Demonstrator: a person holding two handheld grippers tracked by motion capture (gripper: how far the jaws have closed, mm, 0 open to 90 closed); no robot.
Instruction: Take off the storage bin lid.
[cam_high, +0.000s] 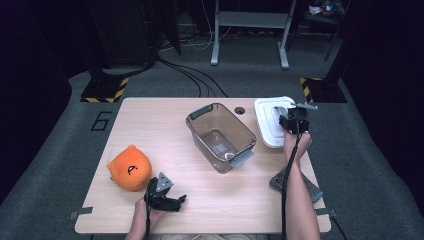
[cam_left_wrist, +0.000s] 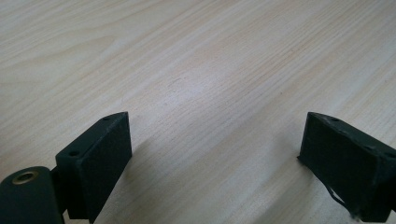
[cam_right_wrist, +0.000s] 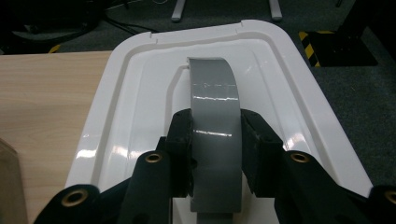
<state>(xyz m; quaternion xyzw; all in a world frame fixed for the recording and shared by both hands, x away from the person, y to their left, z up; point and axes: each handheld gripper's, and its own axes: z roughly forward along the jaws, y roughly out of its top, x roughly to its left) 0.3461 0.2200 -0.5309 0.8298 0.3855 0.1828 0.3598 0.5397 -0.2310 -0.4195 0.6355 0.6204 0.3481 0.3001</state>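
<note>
Black jaws of the right gripper (cam_right_wrist: 215, 140) clamp the grey handle (cam_right_wrist: 212, 100) of the white lid (cam_high: 267, 131), which lies beside the bin (cam_high: 220, 136), not yet on it, while the left gripper (cam_high: 181, 200) rests open.

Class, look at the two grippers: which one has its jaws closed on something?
The right gripper: its jaws clamp the grey handle of the white lid. The left gripper gapes over bare table.
</note>
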